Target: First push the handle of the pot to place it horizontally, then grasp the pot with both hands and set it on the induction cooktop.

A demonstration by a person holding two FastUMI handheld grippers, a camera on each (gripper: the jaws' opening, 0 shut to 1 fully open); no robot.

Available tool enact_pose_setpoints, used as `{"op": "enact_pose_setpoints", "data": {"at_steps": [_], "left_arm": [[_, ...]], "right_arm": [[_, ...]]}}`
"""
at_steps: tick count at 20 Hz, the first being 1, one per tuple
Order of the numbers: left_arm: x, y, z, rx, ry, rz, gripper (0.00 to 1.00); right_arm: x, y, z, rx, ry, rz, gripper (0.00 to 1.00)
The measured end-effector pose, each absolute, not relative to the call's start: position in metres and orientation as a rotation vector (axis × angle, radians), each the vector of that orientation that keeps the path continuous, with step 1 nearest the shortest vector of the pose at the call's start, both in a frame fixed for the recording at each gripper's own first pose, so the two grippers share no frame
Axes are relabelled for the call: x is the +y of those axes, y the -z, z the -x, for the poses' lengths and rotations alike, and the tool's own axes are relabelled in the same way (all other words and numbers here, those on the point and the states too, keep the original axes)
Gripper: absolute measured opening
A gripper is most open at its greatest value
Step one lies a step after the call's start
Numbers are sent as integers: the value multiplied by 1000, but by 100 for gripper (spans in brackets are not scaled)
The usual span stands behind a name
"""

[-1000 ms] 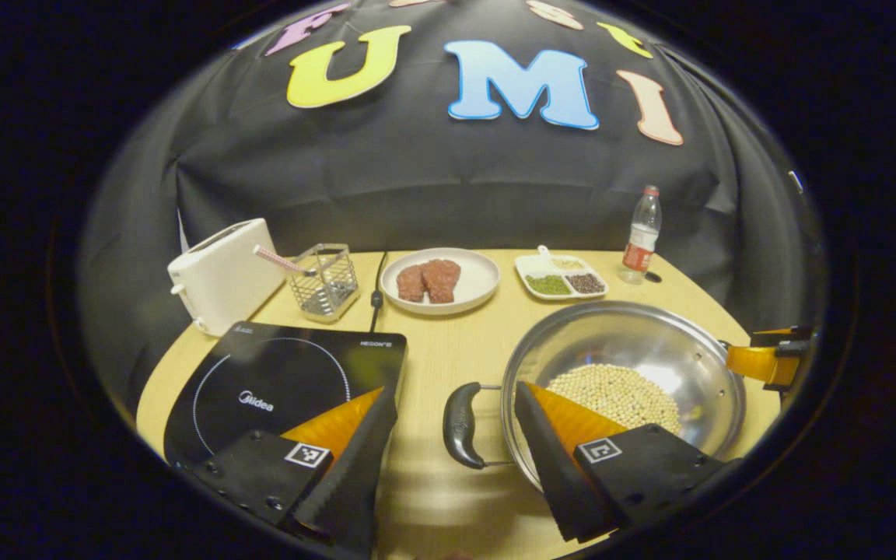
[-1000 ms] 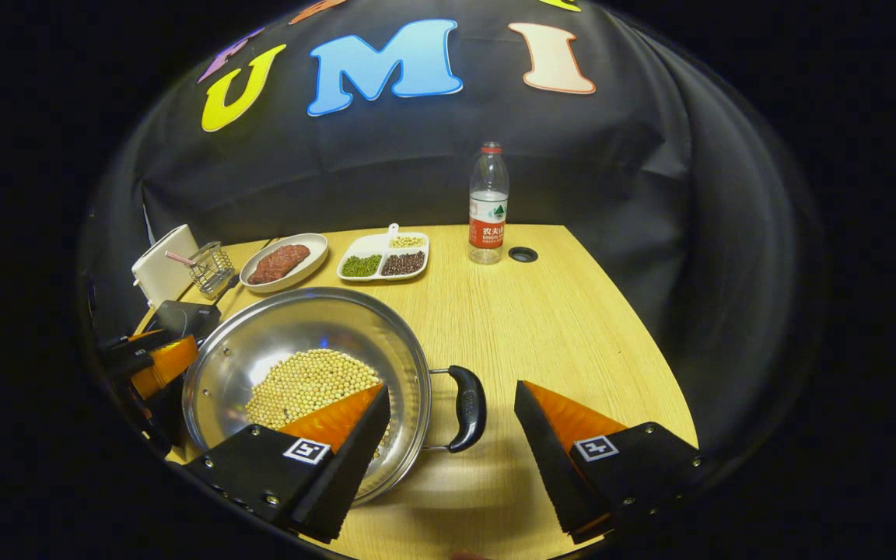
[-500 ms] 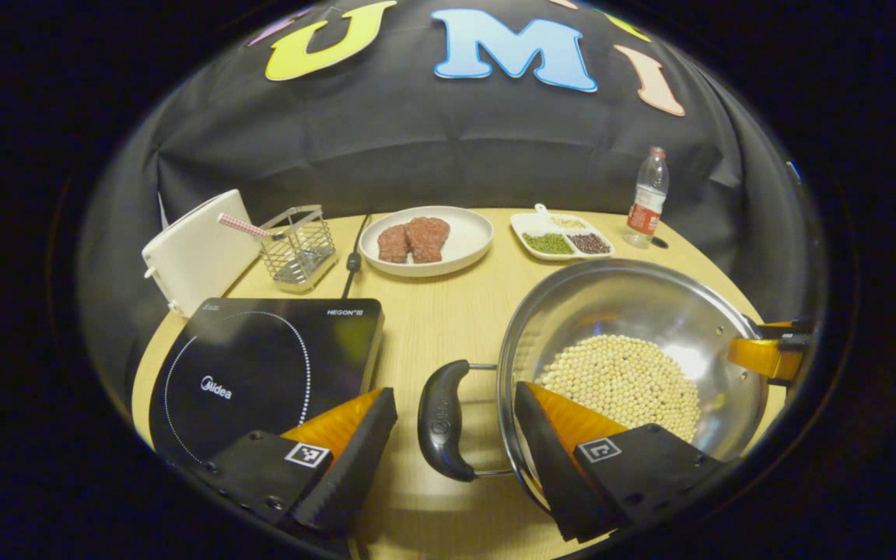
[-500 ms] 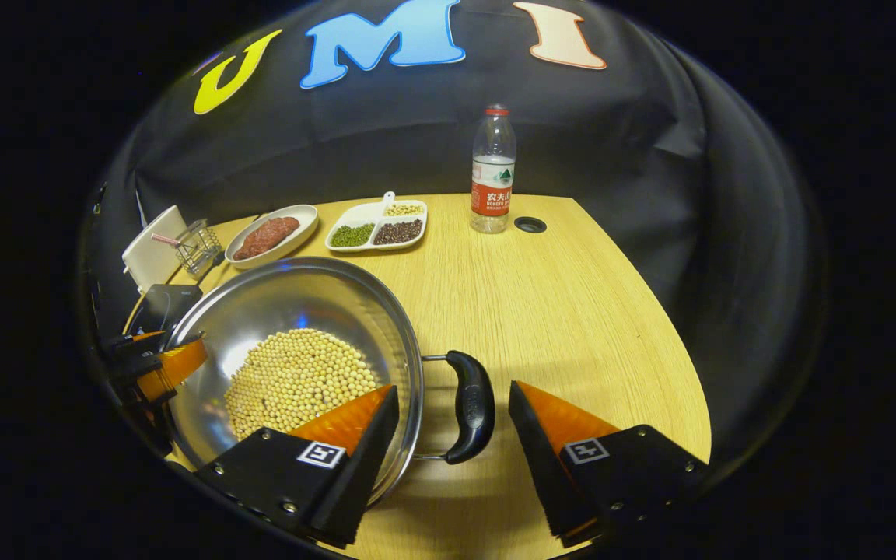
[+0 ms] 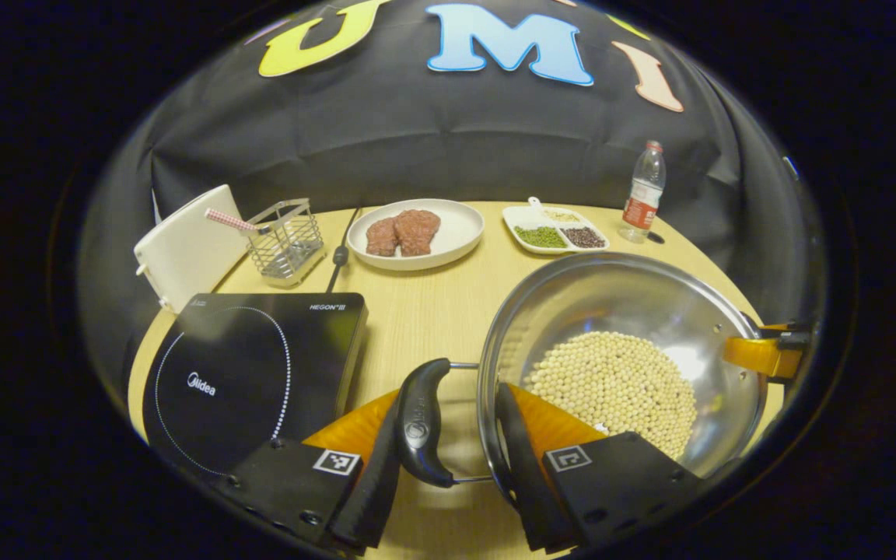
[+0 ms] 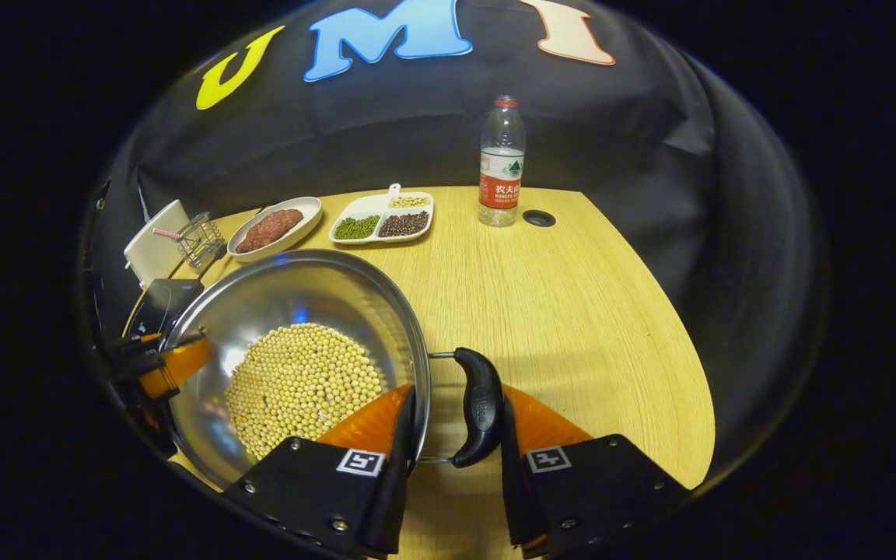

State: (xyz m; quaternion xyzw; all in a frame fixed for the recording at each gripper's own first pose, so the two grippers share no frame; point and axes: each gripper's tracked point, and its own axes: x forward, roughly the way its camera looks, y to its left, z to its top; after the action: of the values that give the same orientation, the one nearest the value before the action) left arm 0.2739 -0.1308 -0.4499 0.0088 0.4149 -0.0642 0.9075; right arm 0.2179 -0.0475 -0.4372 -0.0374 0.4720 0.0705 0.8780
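Both grippers have narrowed since a moment ago: the left gripper [image 5: 448, 467] and right gripper [image 6: 456, 459] each nearly pinch a black handle of the bean-filled pot [image 5: 627, 311], still resting on the counter [image 6: 572, 311] beside the cooktop [image 5: 246, 365], nearly ready to lift.

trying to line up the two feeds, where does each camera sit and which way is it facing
Left gripper view: rides the left gripper at the pot's left handle, facing the back wall over the cooktop; its own two fingers flank that handle.
Right gripper view: rides the right gripper at the right handle, facing the wall past the bottle; its fingers flank that handle, and the left gripper appears at far left.
Shared: the pot, its beans, the plate, the bottle.
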Motion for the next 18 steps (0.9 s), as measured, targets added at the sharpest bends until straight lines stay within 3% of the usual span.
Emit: {"op": "enact_pose_setpoints", "data": {"at_steps": [1,4,5,9,10,12,14,16,18], "left_arm": [[-130,449,-274,853,131,-11,72],[-133,444,-273,838,125,-2,66],[-134,439,-274,825,127,-7,70],[-136,417,-270,799,121,10,69],[-135,411,-268,791,122,13,65],[-128,399,-265,767,122,4,69],[-117,392,-262,758,120,1,65],[-101,385,-257,757,122,3,69],[-85,380,-254,753,133,4,65]], "right_arm": [[-48,436,-219,979,-143,84,52],[-50,430,-220,974,-148,92,51],[-52,427,-220,970,-150,97,51],[-54,403,-221,940,-147,117,51],[-52,396,-220,930,-148,119,51],[-47,385,-214,914,-148,127,51],[-39,378,-209,902,-144,136,51],[-25,373,-201,901,-139,129,51],[-10,366,-191,890,-125,125,51]]}}
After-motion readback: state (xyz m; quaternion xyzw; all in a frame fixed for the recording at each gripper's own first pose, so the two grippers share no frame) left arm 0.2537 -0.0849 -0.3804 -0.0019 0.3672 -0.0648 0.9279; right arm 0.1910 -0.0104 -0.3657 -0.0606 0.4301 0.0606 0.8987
